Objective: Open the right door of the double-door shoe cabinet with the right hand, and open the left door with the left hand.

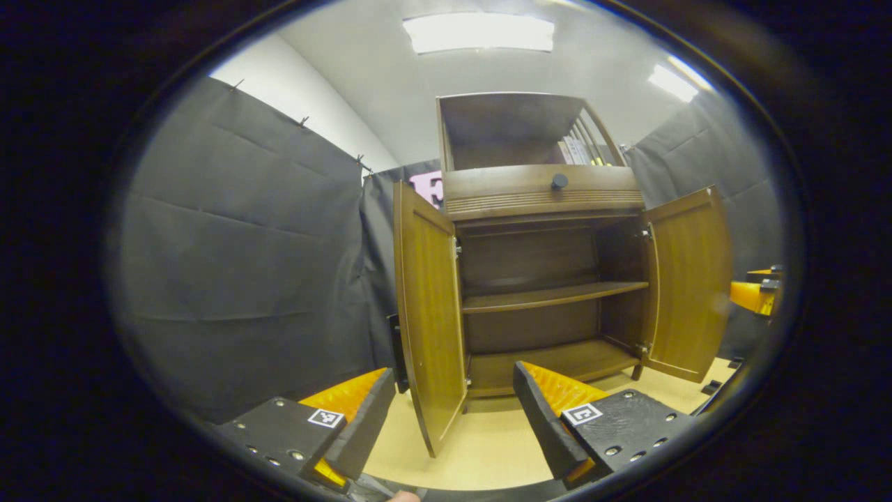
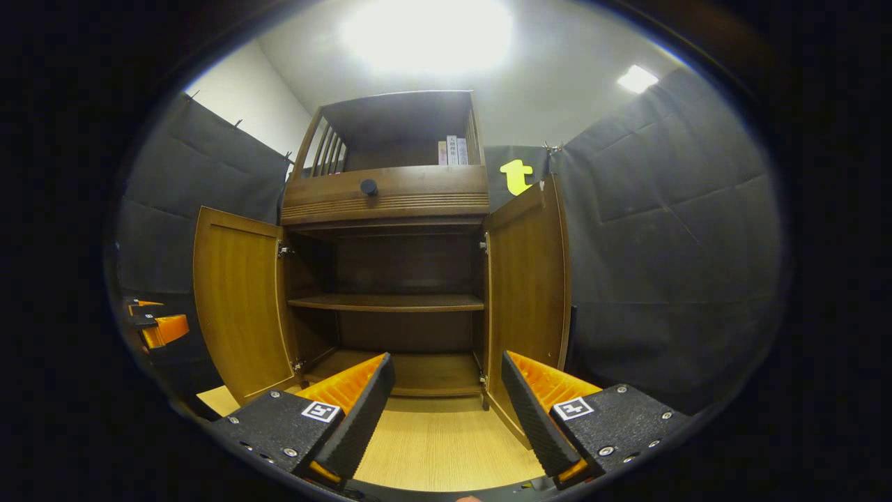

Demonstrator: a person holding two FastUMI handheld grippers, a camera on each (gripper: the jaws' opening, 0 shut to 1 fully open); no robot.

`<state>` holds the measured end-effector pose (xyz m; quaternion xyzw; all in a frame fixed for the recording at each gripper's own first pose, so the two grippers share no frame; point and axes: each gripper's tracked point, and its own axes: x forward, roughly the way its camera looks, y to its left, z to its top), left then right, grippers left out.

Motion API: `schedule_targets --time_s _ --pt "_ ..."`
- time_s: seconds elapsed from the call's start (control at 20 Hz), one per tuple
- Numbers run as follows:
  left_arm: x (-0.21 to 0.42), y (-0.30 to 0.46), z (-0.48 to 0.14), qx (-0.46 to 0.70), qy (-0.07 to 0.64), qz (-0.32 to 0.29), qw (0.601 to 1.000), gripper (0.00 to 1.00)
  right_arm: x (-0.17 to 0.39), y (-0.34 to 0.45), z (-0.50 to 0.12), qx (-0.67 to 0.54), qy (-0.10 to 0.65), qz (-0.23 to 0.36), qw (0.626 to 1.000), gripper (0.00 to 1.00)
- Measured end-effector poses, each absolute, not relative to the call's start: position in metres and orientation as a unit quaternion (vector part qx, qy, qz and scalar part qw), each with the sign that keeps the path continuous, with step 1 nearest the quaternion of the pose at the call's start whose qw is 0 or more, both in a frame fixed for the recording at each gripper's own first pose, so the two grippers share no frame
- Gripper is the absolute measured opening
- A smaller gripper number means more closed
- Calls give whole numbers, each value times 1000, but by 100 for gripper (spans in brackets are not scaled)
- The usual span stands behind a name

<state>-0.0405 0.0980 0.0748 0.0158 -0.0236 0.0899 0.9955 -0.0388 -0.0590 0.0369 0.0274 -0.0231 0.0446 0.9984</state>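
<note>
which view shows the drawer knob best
The right gripper view: the drawer knob sits near mid-picture, dark against the drawer front, above the open cabinet. The left gripper view shows the same knob just as whole, but set off to the right and seen more from the side.

You see the shoe cabinet (image 2: 390,279) standing on the floor (image 2: 439,439) with both doors swung out. The left door (image 1: 428,307) stands at its left side, the right door (image 2: 529,279) at its right side. Inside, a shelf (image 2: 387,302) sits above the bottom board (image 2: 425,373). A drawer with a knob (image 2: 368,186) sits above the doors. Books (image 2: 451,150) stand on top, far right.
</note>
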Motion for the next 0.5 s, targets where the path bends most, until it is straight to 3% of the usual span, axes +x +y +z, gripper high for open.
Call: schedule_targets --time_s 0.5 --pt "-37 104 73 18 -29 95 995 100 -37 -57 34 23 -21 33 999 95"
